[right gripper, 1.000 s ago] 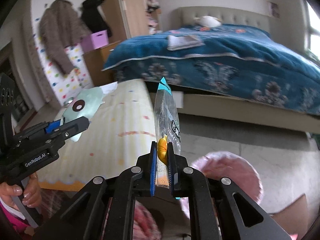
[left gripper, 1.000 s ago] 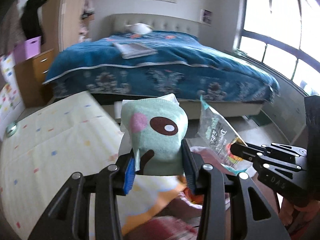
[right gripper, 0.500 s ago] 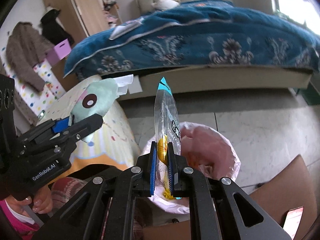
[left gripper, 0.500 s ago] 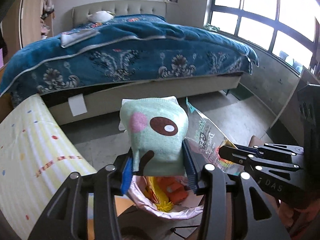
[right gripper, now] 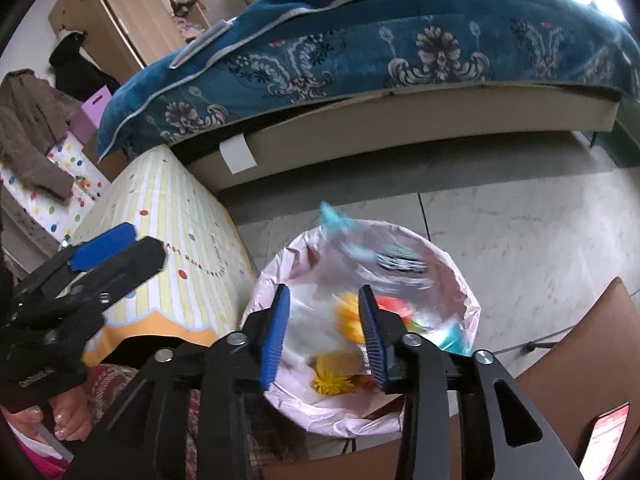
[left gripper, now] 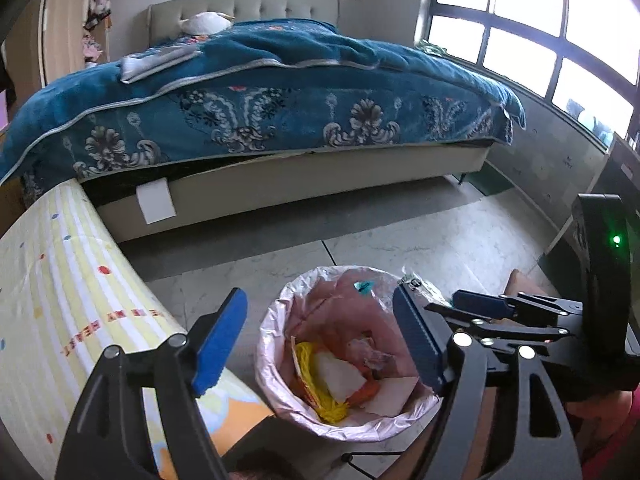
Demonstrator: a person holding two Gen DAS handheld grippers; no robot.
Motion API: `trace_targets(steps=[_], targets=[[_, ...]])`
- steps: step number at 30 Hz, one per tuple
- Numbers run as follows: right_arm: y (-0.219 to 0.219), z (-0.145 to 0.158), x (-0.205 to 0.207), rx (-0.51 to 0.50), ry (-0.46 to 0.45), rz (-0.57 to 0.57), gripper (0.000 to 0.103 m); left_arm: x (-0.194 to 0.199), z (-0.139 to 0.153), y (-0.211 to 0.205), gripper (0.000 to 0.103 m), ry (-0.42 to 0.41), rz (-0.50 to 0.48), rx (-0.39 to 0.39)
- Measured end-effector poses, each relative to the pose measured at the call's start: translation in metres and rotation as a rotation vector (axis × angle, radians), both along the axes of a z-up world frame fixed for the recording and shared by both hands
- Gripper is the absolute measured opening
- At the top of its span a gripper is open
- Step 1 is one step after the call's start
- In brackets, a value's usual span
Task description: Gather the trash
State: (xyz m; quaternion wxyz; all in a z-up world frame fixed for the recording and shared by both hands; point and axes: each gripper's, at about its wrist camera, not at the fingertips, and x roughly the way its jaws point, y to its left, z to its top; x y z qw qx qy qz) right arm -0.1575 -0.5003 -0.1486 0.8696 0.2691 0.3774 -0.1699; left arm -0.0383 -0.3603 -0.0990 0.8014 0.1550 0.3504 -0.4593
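Note:
A trash bin lined with a pink bag (left gripper: 280, 308) (right gripper: 460, 264) stands on the floor below both grippers, holding yellow, orange and white trash (left gripper: 332, 376). My left gripper (left gripper: 320, 344) is open and empty above the bin's near rim. My right gripper (right gripper: 324, 332) is open; a clear snack bag with a teal corner (right gripper: 372, 248), blurred, is falling into the bin just beyond its fingers. In the left wrist view the right gripper (left gripper: 472, 304) hangs over the bin's right rim. The green tissue pack is not in view.
A table with a yellow striped cloth (left gripper: 60, 288) (right gripper: 172, 216) stands left of the bin. A bed with a blue blanket (left gripper: 260, 92) lies beyond. A brown chair (right gripper: 580, 360) is at right. Marble floor (left gripper: 420, 240) surrounds the bin.
Both grippers have opened over the bin. The green tissue pack has left my left gripper and the snack bag has left my right gripper and is dropping in.

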Motion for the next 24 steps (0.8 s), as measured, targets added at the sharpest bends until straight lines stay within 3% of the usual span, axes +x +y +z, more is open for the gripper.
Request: trace_targets(steps=[3,9,14,17,21,24], targets=[[0.001,0.004,-0.005,-0.011,-0.012,-0.006,0.049,0.003,0.01,0.015,0.077,-0.02,0.031,-0.021],[0.013,0.03,-0.027,-0.075,-0.061,-0.019,0.05,0.004,0.03,0.048,0.079,-0.05,0.093,-0.056],[0.037,0.053,-0.018,-0.105,-0.073,-0.007,0.052,0.003,0.043,0.08,0.084,-0.087,0.162,-0.037],[0.054,0.071,-0.015,-0.132,-0.08,0.026,0.062,0.001,0.054,0.107,0.089,-0.115,0.213,-0.029],[0.081,0.097,-0.011,-0.182,-0.095,0.084,0.086,-0.001,0.068,0.145,0.096,-0.137,0.293,-0.021],[0.107,0.108,-0.004,-0.211,-0.096,0.15,0.09,0.0,0.078,0.179,0.096,-0.149,0.389,0.012]])
